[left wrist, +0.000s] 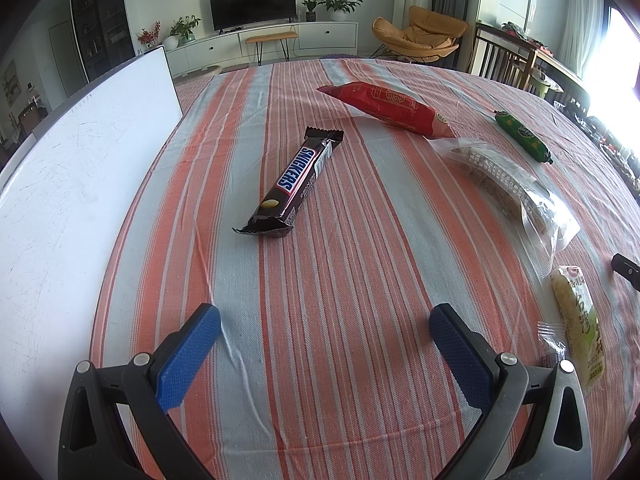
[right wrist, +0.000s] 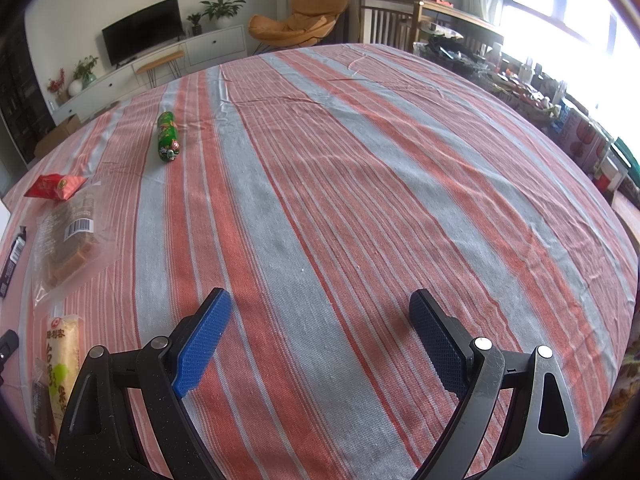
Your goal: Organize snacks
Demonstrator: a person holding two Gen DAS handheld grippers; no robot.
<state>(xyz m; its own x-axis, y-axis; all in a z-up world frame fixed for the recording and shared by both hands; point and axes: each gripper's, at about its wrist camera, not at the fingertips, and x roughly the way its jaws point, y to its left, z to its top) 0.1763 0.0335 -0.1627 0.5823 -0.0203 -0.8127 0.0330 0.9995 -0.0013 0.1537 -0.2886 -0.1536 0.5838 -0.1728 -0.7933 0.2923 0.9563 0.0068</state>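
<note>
In the left wrist view a Snickers bar (left wrist: pixel 296 184) lies on the striped tablecloth ahead of my open, empty left gripper (left wrist: pixel 324 316). Beyond it lie a red snack pack (left wrist: pixel 390 106), a green sausage (left wrist: pixel 522 136), a clear bag of brown biscuits (left wrist: pixel 516 192) and a pale yellow-green rice snack (left wrist: pixel 578 324). In the right wrist view my right gripper (right wrist: pixel 320 300) is open and empty over bare cloth. The green sausage (right wrist: pixel 168 136), red pack (right wrist: pixel 54 186), biscuit bag (right wrist: pixel 70 236) and rice snack (right wrist: pixel 62 356) lie to its left.
A white board or tray (left wrist: pixel 76 184) lies along the table's left side. The other gripper's dark tip shows at the right edge (left wrist: pixel 626 270). Chairs, a cluttered side table (right wrist: pixel 520 80) and boxes stand beyond the table's far and right edges.
</note>
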